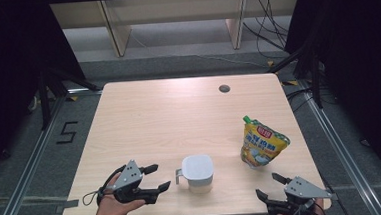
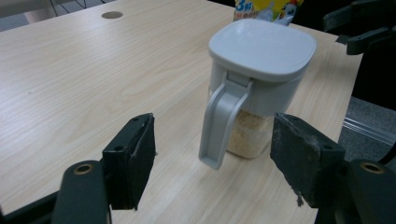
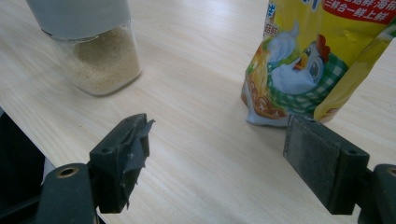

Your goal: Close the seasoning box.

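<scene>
**Operator:** Jar [image 1: 198, 173] with the grey lid stands near the front edge of the desk [image 1: 179, 113], about midway along it, with its handle [image 1: 178, 176] turned toward my left claw [image 1: 155, 177]. That claw sits just beside the handle with its jaws spread wide and nothing between the pads.

**Partner:** Anything around it?

**Operator:** A yellow pouch [image 1: 262, 143] with a green cap stands toward the right edge, apart from the jar. A small round hole [image 1: 224, 89] sits near the back edge. Nothing lies between the left claw and the handle.

**Partner:** And your right claw?

**Operator:** My right claw [image 1: 270, 185] hovers at the front right corner, jaws wide apart and empty, pointing at the gap between jar and pouch.

**Partner:** What do the claw views add?

**Operator:** From the left gripper view I see the handle [image 2: 222, 119] hanging free of the jar's clear lower part, and pale grains [image 2: 247, 135] filling the bottom. The right gripper view shows those grains [image 3: 102, 60] too, plus a cartoon chicken on the pouch [image 3: 303, 70].

**Partner:** Anything you can't read?

**Operator:** The pouch is cut off at the top in both claw views, and its print is too small to read from above. My right hand is mostly cut off by the bottom of the high view.
</scene>
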A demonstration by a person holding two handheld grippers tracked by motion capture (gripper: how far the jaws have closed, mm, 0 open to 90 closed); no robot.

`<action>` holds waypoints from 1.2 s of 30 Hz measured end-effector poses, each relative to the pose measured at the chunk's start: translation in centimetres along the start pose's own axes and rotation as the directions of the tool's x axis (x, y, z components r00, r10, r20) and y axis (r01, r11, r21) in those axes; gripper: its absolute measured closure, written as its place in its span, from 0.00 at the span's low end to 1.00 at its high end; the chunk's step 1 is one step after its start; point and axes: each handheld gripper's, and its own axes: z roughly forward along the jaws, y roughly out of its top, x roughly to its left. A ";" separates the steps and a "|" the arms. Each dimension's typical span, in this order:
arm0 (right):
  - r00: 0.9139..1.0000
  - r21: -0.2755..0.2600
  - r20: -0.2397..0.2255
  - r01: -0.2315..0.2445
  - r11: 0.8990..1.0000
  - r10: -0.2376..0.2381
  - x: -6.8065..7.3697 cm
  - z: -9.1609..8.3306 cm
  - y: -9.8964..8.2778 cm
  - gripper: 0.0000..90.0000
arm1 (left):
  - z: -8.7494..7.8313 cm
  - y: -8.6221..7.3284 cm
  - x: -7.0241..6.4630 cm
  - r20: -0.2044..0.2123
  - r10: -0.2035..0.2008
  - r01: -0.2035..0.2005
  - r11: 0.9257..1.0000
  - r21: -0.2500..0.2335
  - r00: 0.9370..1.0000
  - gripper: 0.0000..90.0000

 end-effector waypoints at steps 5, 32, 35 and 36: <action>1.000 0.001 0.001 0.002 1.000 -0.002 0.0 0.0 0.0 0.26 | -0.1 -1.1 0.1 -0.009 0.023 -0.023 0.999 0.027 1.000 0.31; 1.000 0.050 0.003 -0.009 0.999 0.009 -0.2 0.4 -0.3 0.19 | 0.2 -4.4 -1.6 -0.048 0.020 -0.014 0.992 0.124 0.999 0.26; 1.000 0.060 0.002 -0.007 0.998 0.007 -0.2 0.3 -0.3 0.19 | 0.2 -4.4 -1.5 -0.048 0.012 -0.006 0.992 0.126 0.999 0.25; 1.000 0.056 0.000 -0.008 0.998 0.008 -0.2 0.4 -0.4 0.19 | 0.3 -4.4 -1.5 -0.046 0.008 -0.002 0.992 0.123 0.999 0.25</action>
